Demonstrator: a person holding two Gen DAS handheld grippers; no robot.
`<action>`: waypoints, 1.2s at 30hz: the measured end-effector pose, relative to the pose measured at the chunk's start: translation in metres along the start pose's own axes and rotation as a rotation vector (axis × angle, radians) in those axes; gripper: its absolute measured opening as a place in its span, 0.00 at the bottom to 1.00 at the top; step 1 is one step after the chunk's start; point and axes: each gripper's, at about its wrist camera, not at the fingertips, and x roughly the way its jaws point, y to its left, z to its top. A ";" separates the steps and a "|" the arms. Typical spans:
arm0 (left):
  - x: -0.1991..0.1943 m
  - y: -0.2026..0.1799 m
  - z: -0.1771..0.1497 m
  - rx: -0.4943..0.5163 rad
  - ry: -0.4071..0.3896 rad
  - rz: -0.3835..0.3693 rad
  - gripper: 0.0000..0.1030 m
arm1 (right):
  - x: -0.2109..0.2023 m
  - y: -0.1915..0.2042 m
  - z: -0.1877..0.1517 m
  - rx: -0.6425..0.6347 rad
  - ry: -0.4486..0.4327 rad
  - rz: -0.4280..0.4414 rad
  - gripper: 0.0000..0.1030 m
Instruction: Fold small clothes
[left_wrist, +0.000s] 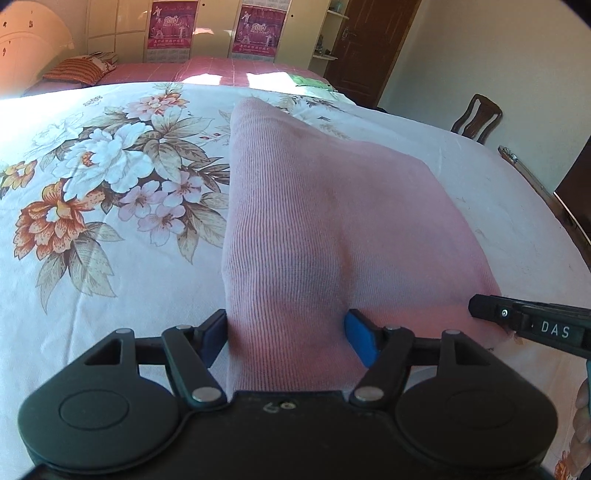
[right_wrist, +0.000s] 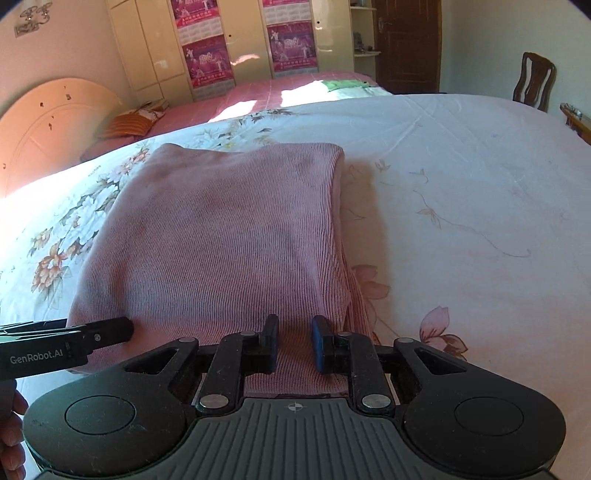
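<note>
Left wrist view: the left gripper (left_wrist: 286, 338) clamps a bunched near edge of the pink ribbed knit garment (left_wrist: 314, 206) at six o'clock, on the floral white bedsheet (left_wrist: 92, 184).

Right wrist view: the right gripper (right_wrist: 294, 343) pinches the garment's near hem, fingers nearly together. A fold seems in hand; next, both edges likely carry toward twelve o'clock together.

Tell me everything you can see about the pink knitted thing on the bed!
The pink garment is a ribbed knit, soft-looking, with faint darker smudges. It is folded into a rough rectangle and lies on the flowered bedsheet. Its near edge is lifted: the left tool has a thick bunch of it between its blue pads, and the right tool pinches a thinner bit at the near right corner.
</note>
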 end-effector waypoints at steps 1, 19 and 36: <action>-0.001 0.000 0.000 0.007 0.000 0.000 0.65 | -0.004 0.000 -0.001 0.008 -0.009 0.000 0.27; -0.015 0.012 0.032 -0.108 -0.082 -0.037 0.66 | -0.010 -0.013 0.034 0.051 -0.063 0.001 0.68; 0.028 0.004 0.054 -0.020 -0.110 0.018 0.51 | 0.061 -0.008 0.053 -0.077 -0.022 0.035 0.37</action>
